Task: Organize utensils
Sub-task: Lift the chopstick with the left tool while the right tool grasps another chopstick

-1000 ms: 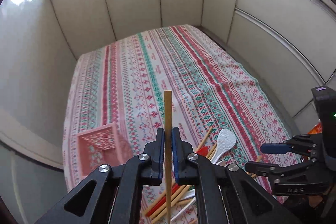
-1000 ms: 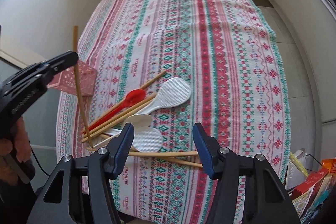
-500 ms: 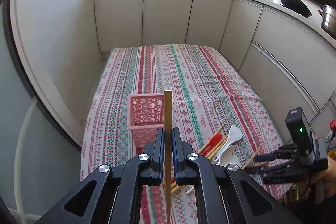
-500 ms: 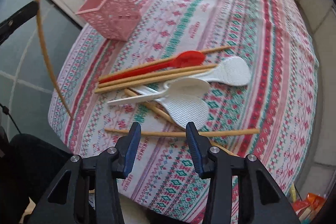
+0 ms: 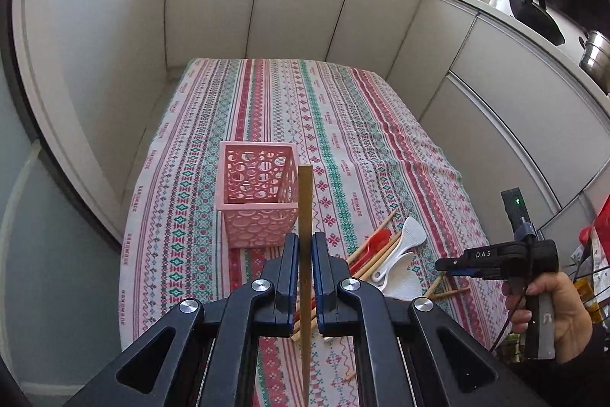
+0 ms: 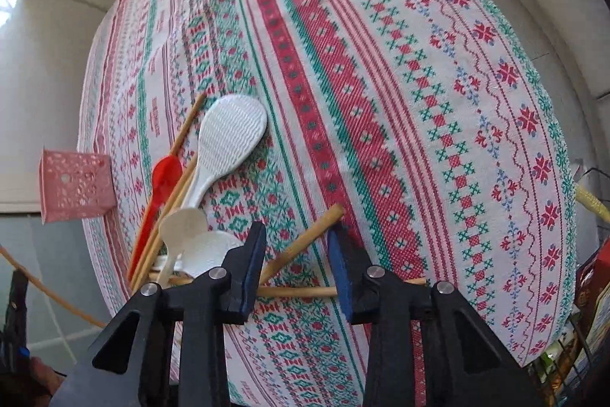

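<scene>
My left gripper (image 5: 304, 243) is shut on a wooden chopstick (image 5: 305, 201) and holds it upright, just in front and right of the pink perforated basket (image 5: 258, 201). The basket also shows in the right wrist view (image 6: 74, 185). My right gripper (image 6: 296, 235) is open, low over the pile, with a wooden chopstick (image 6: 305, 243) lying between its jaws. The pile holds a white rice paddle (image 6: 232, 136), a red spoon (image 6: 162, 178), white spoons (image 6: 183, 227) and more chopsticks (image 6: 175, 193). The right gripper appears in the left wrist view (image 5: 450, 266).
A patterned tablecloth (image 5: 305, 109) covers the table, with cabinet fronts (image 5: 297, 2) close behind and to the right. Packages and clutter (image 6: 591, 292) sit past the table's right edge. A dark pan (image 5: 537, 14) sits on the counter.
My left gripper has pulled back and up with the chopstick, bringing the basket to centre view. My right gripper has dropped lower over the pile and turned, now straddling a chopstick.
</scene>
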Motion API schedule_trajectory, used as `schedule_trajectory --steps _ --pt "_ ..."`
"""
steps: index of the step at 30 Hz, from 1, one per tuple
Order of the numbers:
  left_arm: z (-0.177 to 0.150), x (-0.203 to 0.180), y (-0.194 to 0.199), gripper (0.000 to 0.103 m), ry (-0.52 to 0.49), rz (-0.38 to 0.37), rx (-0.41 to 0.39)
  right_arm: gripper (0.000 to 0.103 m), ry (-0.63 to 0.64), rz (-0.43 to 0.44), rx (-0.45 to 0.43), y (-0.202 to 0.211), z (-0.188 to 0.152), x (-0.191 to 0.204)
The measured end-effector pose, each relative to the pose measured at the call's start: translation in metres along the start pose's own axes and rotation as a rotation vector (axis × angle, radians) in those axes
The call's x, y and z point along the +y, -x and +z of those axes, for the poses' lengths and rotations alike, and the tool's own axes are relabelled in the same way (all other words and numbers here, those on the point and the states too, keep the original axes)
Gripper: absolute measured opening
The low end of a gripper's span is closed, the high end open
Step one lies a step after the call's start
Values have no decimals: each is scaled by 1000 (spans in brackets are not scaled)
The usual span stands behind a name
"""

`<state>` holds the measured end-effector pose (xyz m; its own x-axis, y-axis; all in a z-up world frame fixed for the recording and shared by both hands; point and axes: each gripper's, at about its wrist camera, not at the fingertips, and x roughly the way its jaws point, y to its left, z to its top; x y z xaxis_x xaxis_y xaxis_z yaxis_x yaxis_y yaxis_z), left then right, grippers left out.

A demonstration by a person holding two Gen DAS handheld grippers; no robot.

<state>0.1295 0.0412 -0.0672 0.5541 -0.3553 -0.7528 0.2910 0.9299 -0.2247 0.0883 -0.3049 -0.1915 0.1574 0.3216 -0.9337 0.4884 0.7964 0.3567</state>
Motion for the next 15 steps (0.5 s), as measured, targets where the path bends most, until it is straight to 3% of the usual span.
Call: schedule_trajectory --steps 7,11,15 --pt "2 1 -4 7 15 16 3 10 -123 102 -5 4 8 -29" --pt "6 -2 0 7 16 24 -17 8 -152 158 -5 11 6 -38" --pt "13 -4 20 7 19 37 -95 8 -63 188 -91 44 -5 -14"
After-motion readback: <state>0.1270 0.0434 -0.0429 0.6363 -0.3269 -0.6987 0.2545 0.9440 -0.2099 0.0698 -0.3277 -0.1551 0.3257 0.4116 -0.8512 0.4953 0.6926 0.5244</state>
